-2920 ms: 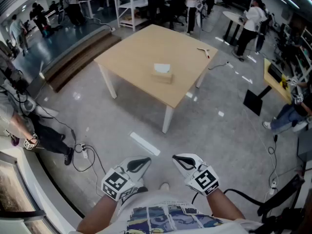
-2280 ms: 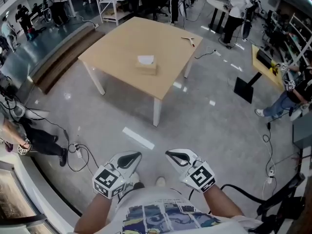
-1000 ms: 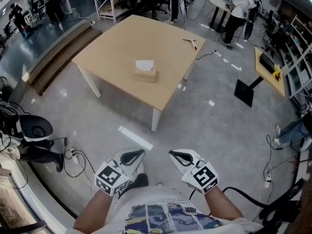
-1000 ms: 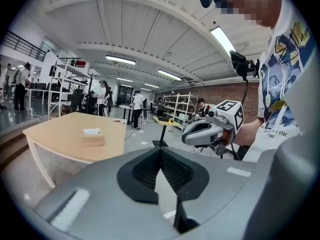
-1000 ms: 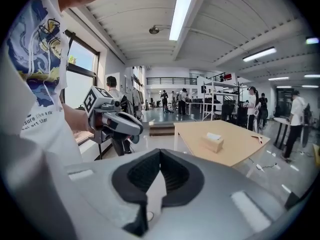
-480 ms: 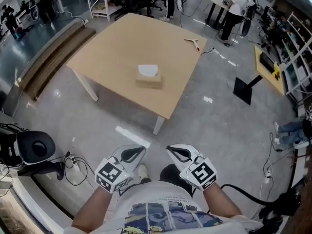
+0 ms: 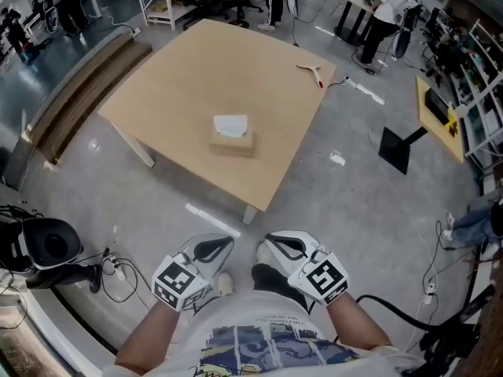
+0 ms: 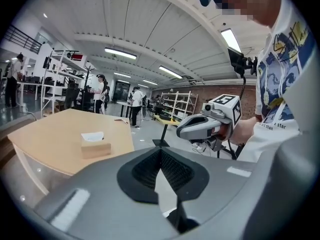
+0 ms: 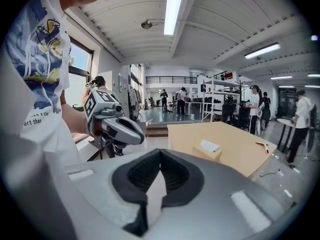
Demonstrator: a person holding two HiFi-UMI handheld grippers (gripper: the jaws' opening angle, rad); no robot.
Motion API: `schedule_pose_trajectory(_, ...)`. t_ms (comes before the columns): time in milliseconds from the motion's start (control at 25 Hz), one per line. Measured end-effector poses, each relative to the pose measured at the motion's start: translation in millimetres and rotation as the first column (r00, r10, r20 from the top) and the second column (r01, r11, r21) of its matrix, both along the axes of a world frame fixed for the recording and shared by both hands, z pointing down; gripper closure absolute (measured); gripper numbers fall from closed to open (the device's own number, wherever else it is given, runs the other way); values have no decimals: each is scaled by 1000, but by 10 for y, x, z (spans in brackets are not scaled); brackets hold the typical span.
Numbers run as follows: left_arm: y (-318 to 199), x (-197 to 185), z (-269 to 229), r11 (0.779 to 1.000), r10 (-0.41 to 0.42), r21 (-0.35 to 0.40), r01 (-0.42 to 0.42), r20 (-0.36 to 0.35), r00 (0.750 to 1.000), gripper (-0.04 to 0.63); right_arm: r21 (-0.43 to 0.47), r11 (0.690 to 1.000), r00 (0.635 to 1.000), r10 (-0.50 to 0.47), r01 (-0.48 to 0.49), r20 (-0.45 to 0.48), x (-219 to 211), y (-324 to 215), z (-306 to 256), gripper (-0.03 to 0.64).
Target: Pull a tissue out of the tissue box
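Head view: box [image 7: 232,142] sits mid-table [image 7: 181,61], tissue [image 7: 230,124] poking out of the top slot. It's well apart from both grippers, which hang low at the person's waist over the floor. The table's near corner lies between them and the box.

Grip state: left gripper [image 7: 220,246] fully closed, nothing in it. The right gripper [image 7: 279,243] is the same per the right gripper view, pads meeting at the tips, empty.

Handling, my read:
- The tissue is thin, soft, near weightless, and it tears if yanked sideways.
- Take the raised fold at its middle, pinch paper only, and pull straight up.
- The box looks like light card with nothing pinning it, so it'll likely lift or slide with the tissue.
- Best bet is one gripper pressing the box top beside the slot while the other pulls.
- Both sets of jaws have to open first.

Around:
- A small red-tipped tool [image 7: 312,72] lies at the far table corner, well clear of the box.
- A white strip [image 7: 212,220] lies on the floor just before the near table leg [image 7: 250,213].
- Cables [image 7: 118,269] run on the floor to the left, and a black stand [image 7: 401,144] is on the right.
- People are at the racks beyond the table, not near it.

In the way: only the near corner and leg, plus the strip underfoot. Nothing stands beside the box itself.
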State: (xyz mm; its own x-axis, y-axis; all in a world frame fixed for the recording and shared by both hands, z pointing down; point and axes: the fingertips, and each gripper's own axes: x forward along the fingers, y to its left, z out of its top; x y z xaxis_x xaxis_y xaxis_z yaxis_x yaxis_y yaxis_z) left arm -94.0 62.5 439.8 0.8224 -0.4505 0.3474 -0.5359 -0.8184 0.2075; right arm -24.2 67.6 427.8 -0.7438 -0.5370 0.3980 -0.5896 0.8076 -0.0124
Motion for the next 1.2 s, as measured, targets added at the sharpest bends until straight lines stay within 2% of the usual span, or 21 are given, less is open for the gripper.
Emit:
schedule_pose_trajectory(320,-846,559,11,998,-55,23,54,9,998,592,-1,997,997,-79,79,-1,475,-842,64,614)
schedule_pose_trajectory(480,-1090,778,-20,995,-90,49,89,22,996,592,-2,991,991,-132,132,0,694,-1090,134,614)
schedule_pose_trajectory(640,-1241,844,42,993,-117,34,116,33,993,592,-19,987,988,-157,157,8,776,-1282,203,614)
schedule_pose_trajectory(920,-1705,675,80,987,-155,41,154,30,987,592,-20,988,988,-155,155,-10,752,-1636,237,614)
schedule_pose_trajectory(1200,-2379,252,248,993,-117,44,114,72,991,592,-46,998,998,-48,46,-31,568,-2042,310,614)
